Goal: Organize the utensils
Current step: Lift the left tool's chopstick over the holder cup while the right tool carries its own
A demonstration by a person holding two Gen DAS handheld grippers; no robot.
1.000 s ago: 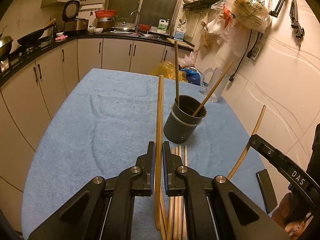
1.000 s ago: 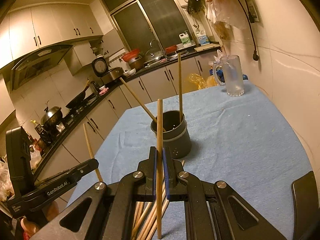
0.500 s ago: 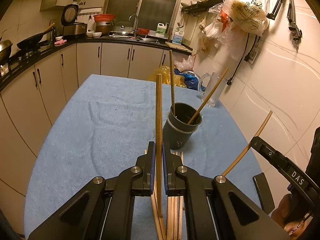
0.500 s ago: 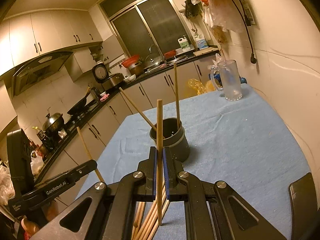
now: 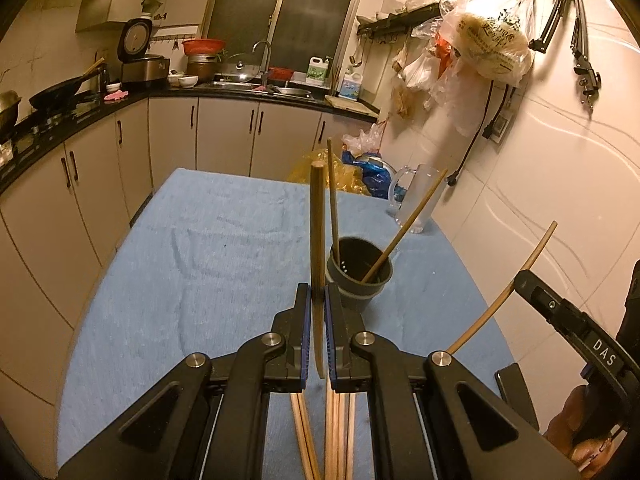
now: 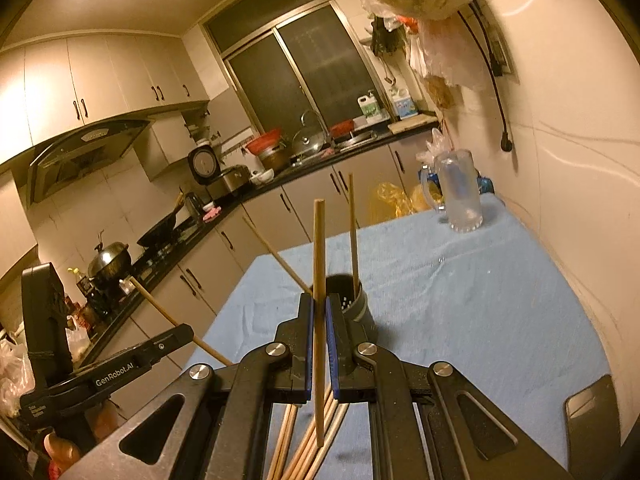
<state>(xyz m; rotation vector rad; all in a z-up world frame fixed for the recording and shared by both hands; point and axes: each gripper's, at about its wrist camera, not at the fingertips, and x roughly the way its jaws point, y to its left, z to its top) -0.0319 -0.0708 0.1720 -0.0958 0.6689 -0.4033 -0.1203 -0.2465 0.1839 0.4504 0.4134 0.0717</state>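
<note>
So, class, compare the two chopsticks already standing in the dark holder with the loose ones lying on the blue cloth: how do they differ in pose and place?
The two chopsticks in the holder stand on end, splayed apart; the loose chopsticks lie flat, bunched side by side. The standing pair is contained by the dark holder; the loose ones rest on the blue cloth, nearer the grippers. All look like plain wood.

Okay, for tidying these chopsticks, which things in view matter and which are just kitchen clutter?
Part of the job:
- left gripper, shut on a chopstick
- right gripper, shut on another chopstick
- dark holder cup, two chopsticks standing in it
- loose chopsticks on the blue cloth

Just lying about:
- glass mug
- hanging plastic bags
- wok
- rice cooker
</note>
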